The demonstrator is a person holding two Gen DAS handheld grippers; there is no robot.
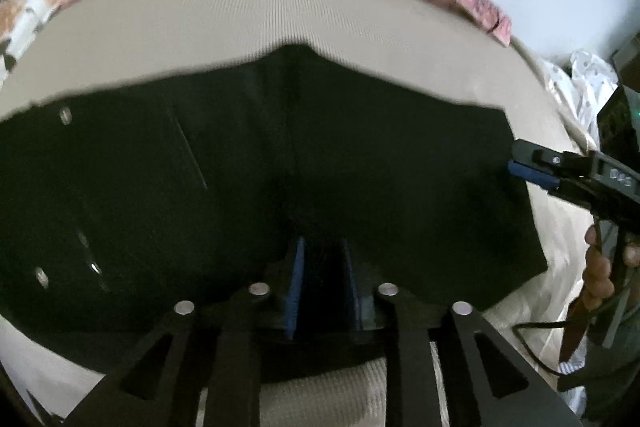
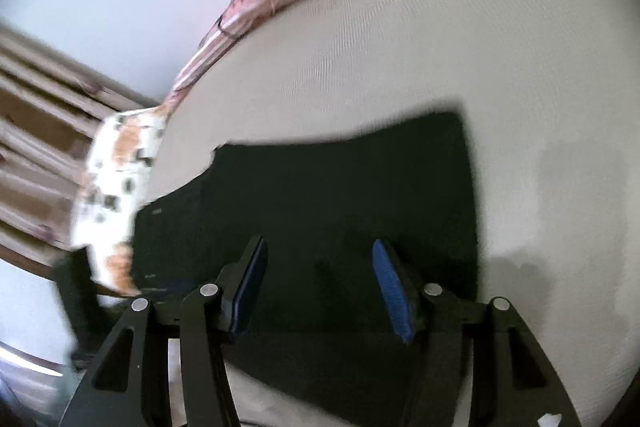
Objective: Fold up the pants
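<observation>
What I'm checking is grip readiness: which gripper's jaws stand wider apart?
The right gripper: its blue pads stand far apart over the black pants; the left gripper shows only a narrow gap.

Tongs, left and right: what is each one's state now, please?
Left tongs: narrowly open; a grip on the black fabric pants cannot be told.
Right tongs: open, holding nothing.

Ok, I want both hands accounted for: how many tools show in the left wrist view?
2. The left tool is at bottom centre over the black pants; the right tool reaches in from the right edge, at the pants' side.
</observation>
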